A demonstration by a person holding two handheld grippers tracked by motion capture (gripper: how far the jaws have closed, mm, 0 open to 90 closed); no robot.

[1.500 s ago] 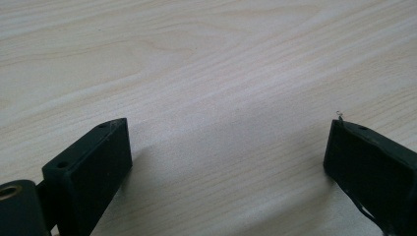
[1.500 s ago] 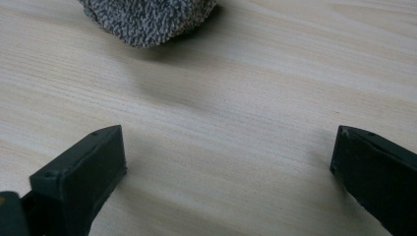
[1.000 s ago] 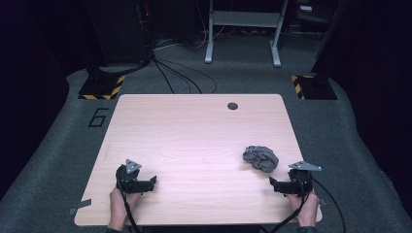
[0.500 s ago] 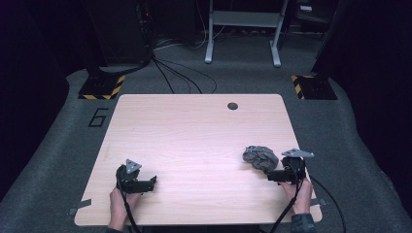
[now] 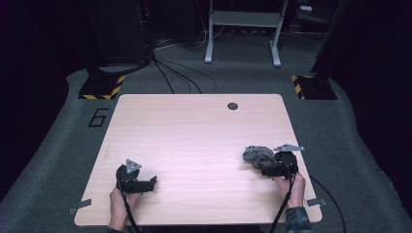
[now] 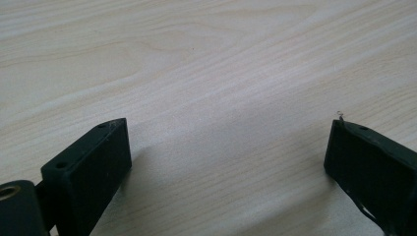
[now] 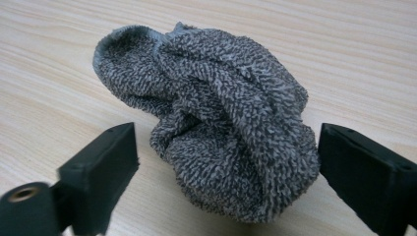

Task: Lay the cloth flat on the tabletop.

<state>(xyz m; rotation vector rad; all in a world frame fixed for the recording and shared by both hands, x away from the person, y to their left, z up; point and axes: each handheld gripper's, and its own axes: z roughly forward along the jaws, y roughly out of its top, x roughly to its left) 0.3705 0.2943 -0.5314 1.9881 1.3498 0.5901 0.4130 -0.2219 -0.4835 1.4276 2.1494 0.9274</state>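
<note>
A crumpled grey terry cloth (image 5: 256, 155) lies on the light wooden table (image 5: 194, 141) near its right edge. My right gripper (image 5: 268, 168) sits right up against the cloth's near side, open; in the right gripper view the cloth (image 7: 216, 113) bulges between the two black jaws, which stand wide on either side of it. My left gripper (image 5: 148, 183) rests open near the front left of the table; in the left gripper view its jaws frame bare wood (image 6: 221, 98) with nothing between them.
A round cable hole (image 5: 232, 106) is in the table's far edge. Beyond the table are floor cables (image 5: 180, 73), a metal desk frame (image 5: 243, 29) and yellow-black striped bases (image 5: 102, 87). A hand (image 5: 119, 206) holds each gripper at the front edge.
My right gripper has moved forward and to the left until its jaws flank the grey cloth. The left gripper has stayed put.
</note>
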